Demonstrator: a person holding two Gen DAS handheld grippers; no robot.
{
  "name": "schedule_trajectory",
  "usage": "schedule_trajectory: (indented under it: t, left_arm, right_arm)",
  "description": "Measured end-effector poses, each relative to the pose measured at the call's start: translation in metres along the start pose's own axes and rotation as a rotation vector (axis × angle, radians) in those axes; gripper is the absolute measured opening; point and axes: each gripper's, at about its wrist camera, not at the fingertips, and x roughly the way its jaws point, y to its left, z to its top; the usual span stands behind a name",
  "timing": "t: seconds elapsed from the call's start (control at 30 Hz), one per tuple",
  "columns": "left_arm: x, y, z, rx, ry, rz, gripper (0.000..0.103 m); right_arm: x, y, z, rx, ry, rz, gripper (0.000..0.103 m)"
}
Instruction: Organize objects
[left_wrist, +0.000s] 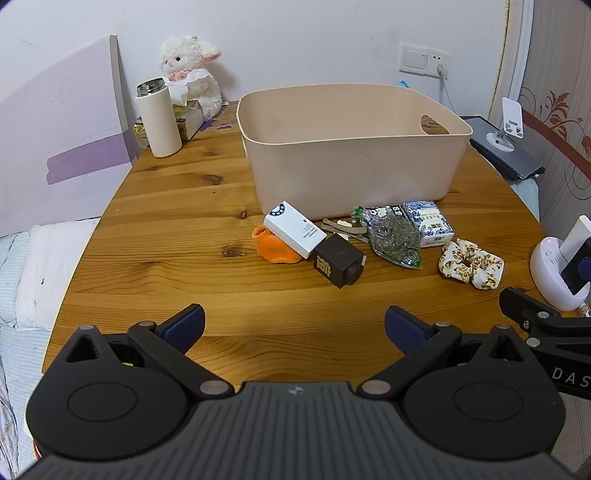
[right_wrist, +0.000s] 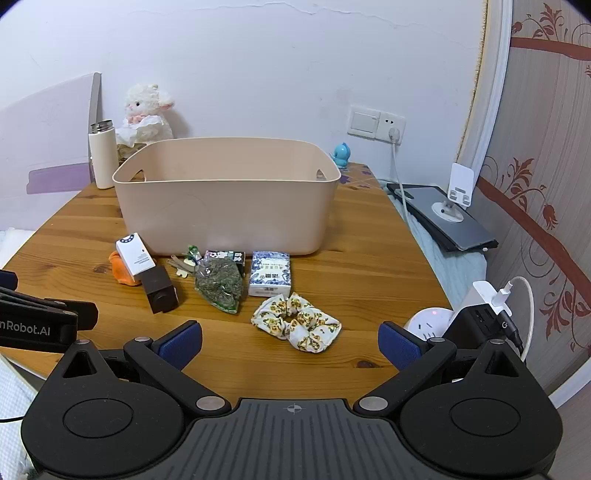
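Note:
A beige plastic bin (left_wrist: 351, 155) (right_wrist: 225, 206) stands on the wooden table. In front of it lie a white box (left_wrist: 295, 229) (right_wrist: 135, 254) resting on an orange cloth (left_wrist: 277, 251) (right_wrist: 123, 275), a dark brown block (left_wrist: 338, 264) (right_wrist: 159, 290), a clear bag of dried herbs (left_wrist: 395, 236) (right_wrist: 219, 284), a blue-and-white packet (left_wrist: 428, 221) (right_wrist: 269, 273), small sticks (left_wrist: 343, 229) and a floral scrunchie (left_wrist: 471, 267) (right_wrist: 295, 326). My left gripper (left_wrist: 293, 326) is open and empty, near the table's front. My right gripper (right_wrist: 290, 343) is open and empty, just short of the scrunchie.
A white thermos (left_wrist: 159, 118) (right_wrist: 101, 155), a plush lamb (left_wrist: 192, 70) and a tissue box stand at the back left. A blue bird figure (right_wrist: 341, 153) sits behind the bin. A white charger dock (left_wrist: 557, 269) (right_wrist: 432, 325) and a laptop (right_wrist: 447, 218) lie to the right.

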Motion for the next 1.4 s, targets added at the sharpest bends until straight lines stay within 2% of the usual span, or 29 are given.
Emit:
schedule_trajectory:
  t: [1.4]
  left_arm:
    - [0.017, -0.005, 0.006, 0.008, 0.035, 0.004, 0.103]
  right_arm:
    - [0.017, -0.014, -0.001, 0.023, 0.032, -0.003, 0.103]
